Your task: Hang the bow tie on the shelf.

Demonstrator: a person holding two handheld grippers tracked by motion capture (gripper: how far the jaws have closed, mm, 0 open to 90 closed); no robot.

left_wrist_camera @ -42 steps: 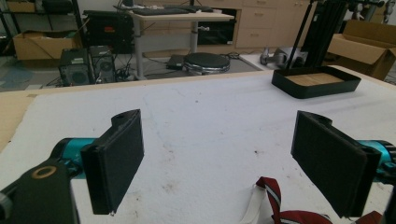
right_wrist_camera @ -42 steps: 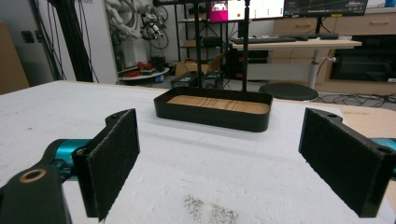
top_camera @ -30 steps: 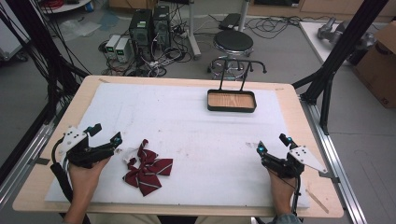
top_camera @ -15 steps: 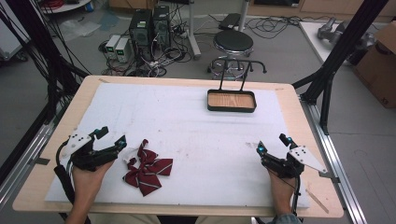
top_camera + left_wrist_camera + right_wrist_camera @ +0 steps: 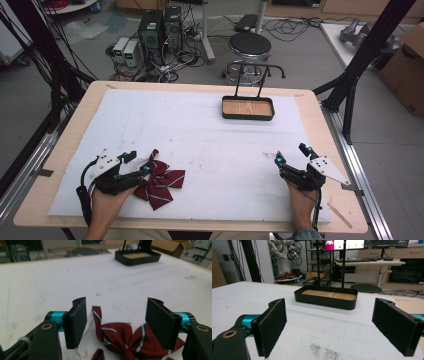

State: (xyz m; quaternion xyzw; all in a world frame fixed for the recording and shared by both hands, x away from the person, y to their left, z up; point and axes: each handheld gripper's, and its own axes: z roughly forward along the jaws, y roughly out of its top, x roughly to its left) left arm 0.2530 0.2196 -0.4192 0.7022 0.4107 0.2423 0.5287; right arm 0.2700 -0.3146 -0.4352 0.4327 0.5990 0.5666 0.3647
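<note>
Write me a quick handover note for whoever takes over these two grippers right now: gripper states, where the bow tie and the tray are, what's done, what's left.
Left gripper: at the near left of the table, jaws have just been closing, the dark red striped bow tie lies between the fingers but is not yet pinched.
Right gripper: open, holding nothing, resting at the near right on the white mat.
Bow tie: flat on the mat, near left edge.
Black tray with the wooden bottom: far side, right of centre, nothing in it.
Done: left gripper lined up on the bow tie.
Left: finish closing, lift, probably carry it to the tray.
</note>
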